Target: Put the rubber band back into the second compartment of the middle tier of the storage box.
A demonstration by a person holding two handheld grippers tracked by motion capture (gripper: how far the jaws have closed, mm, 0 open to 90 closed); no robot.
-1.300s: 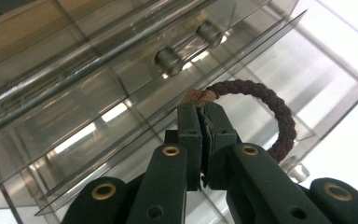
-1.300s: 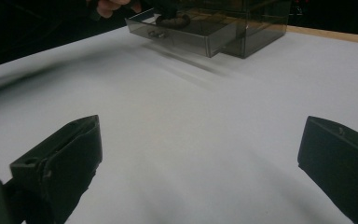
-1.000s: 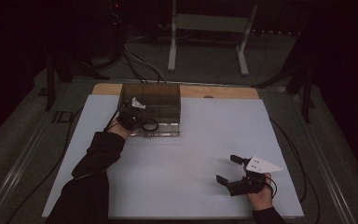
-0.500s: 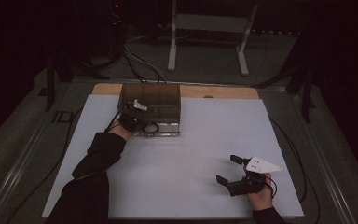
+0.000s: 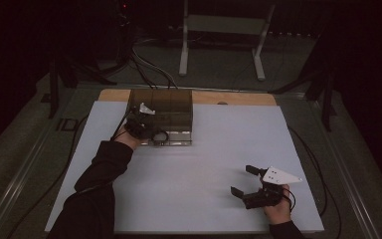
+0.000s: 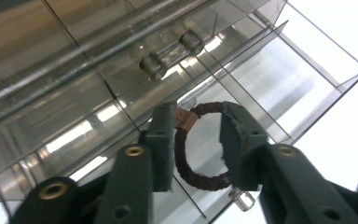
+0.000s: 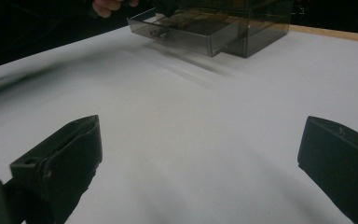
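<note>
left gripper: jaws just opening | right gripper: jaws wide apart

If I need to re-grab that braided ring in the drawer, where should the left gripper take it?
Come from above, as the left gripper does now. Straddle the cord of the braided ring away from its tan tag; it seems to lie flat in the open drawer, so no side approach.
</note>
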